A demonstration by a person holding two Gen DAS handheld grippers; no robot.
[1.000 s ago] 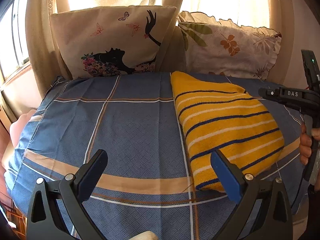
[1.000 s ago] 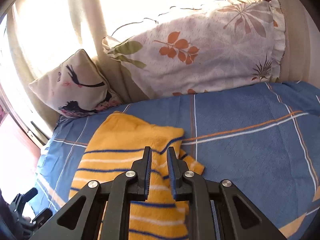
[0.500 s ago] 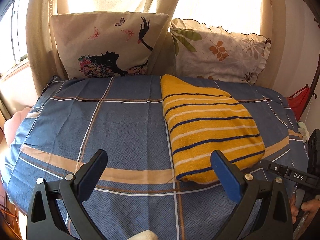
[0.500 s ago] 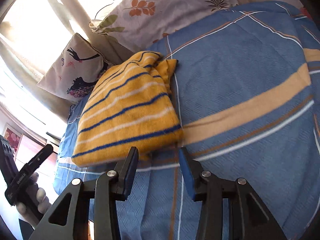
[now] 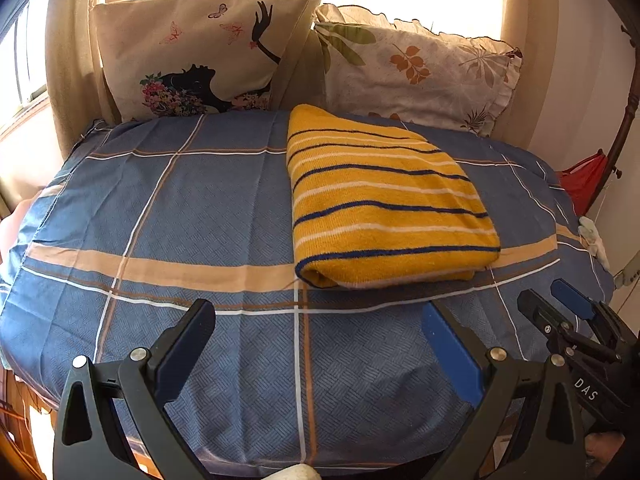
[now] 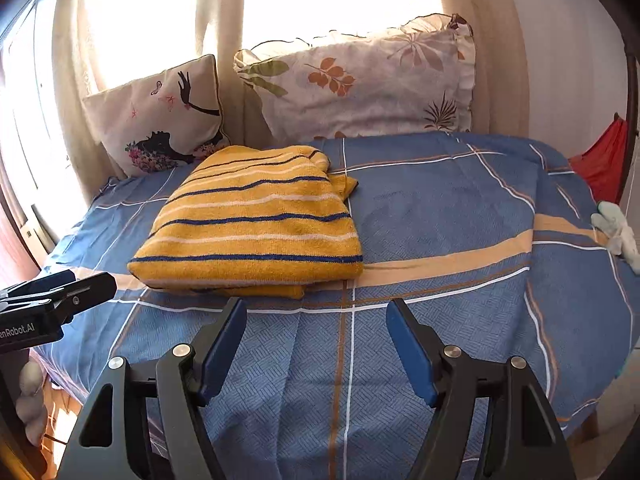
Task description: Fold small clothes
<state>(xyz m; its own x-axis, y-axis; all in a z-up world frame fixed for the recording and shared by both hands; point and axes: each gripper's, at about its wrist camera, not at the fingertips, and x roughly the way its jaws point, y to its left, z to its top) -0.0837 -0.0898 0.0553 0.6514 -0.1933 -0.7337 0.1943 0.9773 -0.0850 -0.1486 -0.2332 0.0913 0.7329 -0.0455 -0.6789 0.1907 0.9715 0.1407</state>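
A sunlit window hung with beige curtains (image 6: 224,40) backed a bed covered in a blue plaid sheet (image 5: 200,208). The left hand-held gripper (image 5: 320,344) hovered over the near edge of the bed, its blue-padded jaws spread wide with nothing between them. The right hand-held gripper (image 6: 316,340) hung just beside it, low over the same edge; its jaws had just been opening and stood well spread, also holding nothing. Beyond both lay the folded yellow striped sweater (image 6: 256,224), flat on the sheet, apart from either gripper, one corner sticking out at its far right. Behind it two pillows leaned against the curtains: a cushion with a black silhouette print (image 5: 200,56) and a frilled leaf-print pillow (image 6: 360,80).
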